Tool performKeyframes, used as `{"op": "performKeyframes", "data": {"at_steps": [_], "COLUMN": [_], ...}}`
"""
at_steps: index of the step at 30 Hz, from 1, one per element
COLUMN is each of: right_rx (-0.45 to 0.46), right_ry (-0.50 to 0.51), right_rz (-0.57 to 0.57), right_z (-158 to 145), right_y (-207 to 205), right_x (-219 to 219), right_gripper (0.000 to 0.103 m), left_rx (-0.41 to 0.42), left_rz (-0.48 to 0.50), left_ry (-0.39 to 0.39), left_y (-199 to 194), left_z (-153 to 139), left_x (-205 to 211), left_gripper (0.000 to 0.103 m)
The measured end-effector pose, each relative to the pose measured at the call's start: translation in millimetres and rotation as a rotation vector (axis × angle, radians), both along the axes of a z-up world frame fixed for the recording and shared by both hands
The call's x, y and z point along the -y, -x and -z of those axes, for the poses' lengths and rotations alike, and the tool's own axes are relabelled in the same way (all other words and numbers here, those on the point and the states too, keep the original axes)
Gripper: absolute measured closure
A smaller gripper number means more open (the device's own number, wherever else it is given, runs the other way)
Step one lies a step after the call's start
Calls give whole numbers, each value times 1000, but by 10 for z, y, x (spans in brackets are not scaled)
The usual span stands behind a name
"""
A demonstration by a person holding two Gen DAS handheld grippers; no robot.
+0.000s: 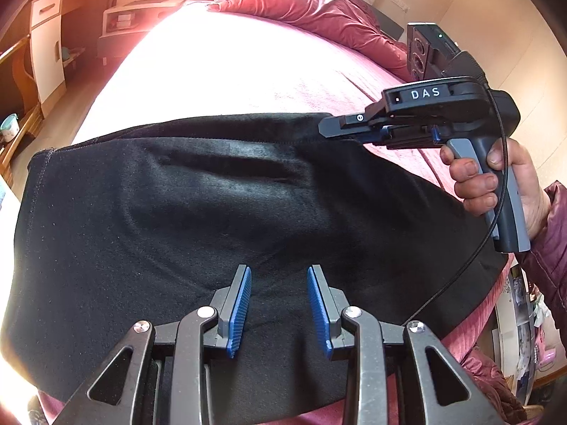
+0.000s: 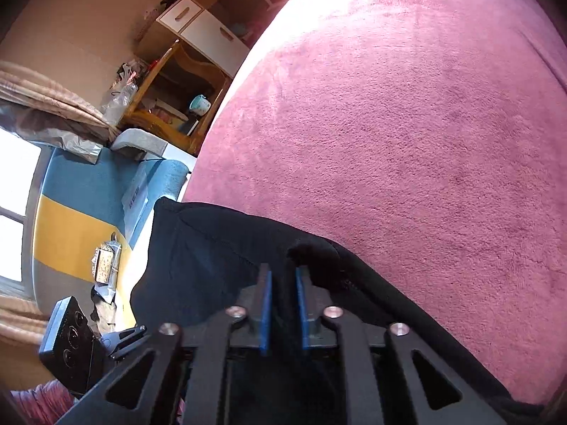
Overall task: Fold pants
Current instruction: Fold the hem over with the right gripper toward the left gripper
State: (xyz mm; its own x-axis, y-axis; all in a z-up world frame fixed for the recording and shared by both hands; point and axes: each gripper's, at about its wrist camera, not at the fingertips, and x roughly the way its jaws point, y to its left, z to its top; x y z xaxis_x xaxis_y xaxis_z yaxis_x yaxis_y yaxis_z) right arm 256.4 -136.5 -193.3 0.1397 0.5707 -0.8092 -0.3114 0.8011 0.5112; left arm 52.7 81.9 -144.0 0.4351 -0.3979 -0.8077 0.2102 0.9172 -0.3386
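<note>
Black pants [image 1: 198, 205] lie folded across the near part of a pink bed [image 1: 248, 71]. My left gripper [image 1: 280, 272] hovers open just above the near part of the pants, with nothing between its blue pads. My right gripper [image 1: 329, 129] sits at the far right edge of the pants, seen from the side. In the right wrist view the right gripper [image 2: 283, 276] has its blue pads close together with black pants cloth [image 2: 219, 248] between and around them.
A red quilt [image 1: 312, 3] is bunched at the far end of the bed. White and wooden shelves [image 1: 46, 42] stand left of the bed. A blue and yellow mat [image 2: 81, 209] with small items lies off the bed's edge.
</note>
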Motion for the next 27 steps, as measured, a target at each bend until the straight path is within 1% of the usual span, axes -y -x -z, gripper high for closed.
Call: {"op": "performKeyframes", "data": {"at_steps": [1, 2, 3, 4, 5, 7, 8, 9, 10, 13, 15, 16, 17, 20, 23, 25, 27], "right_rx": [40, 81, 114, 122, 118, 97, 89, 73, 71, 53, 53, 71, 91, 130, 154, 162, 154], "right_ry": [25, 19, -12, -16, 0, 92, 122, 123, 110, 63, 29, 20, 17, 10, -10, 0, 14], "right_rz": [-4, 8, 46, 81, 106, 93, 88, 97, 108, 132, 158, 175, 186, 210, 216, 196, 179], "right_z": [-63, -162, -234, -276, -260, -62, 2, 105, 145, 131, 27, -49, -124, -315, -435, -470, -410], "right_y": [19, 30, 4, -25, -64, -108, -89, -108, -114, -128, -103, -69, -37, 155, 432, 621, 740], "right_x": [-39, -83, -32, 21, 46, -26, -51, -58, -58, 12, 103, 172, 241, 398, 559, 595, 534], "right_gripper": [96, 97, 98, 98, 98, 99, 99, 99, 99, 97, 88, 79, 78, 78, 78, 78, 78], "left_rx": [-3, -8, -13, -22, -36, -41, -44, -45, -46, -60, -63, -52, -38, -18, 7, 24, 35], "left_rz": [-3, -5, -6, -9, -10, -10, -14, -16, -17, -26, -31, -36, -40, -51, -45, -33, -18], "left_ry": [0, -1, -4, -17, -27, -32, -30, -28, -27, -5, 9, 5, -1, 2, -1, -9, -22], "left_y": [2, -21, -36, -33, -50, -72, -78, -81, -82, -105, -155, -179, -194, -296, -424, -520, -651], "left_z": [9, 33, 55, 78, 122, 171, 187, 192, 183, 109, 67, 44, 8, -82, -172, -213, -210], "left_x": [-8, -8, -11, -30, -27, -20, -24, -34, -40, -78, -114, -156, -179, -245, -251, -219, -160], "left_gripper": [70, 70, 70, 70, 70, 70, 70, 70, 70, 70, 70, 69, 69, 69, 69, 69, 69]}}
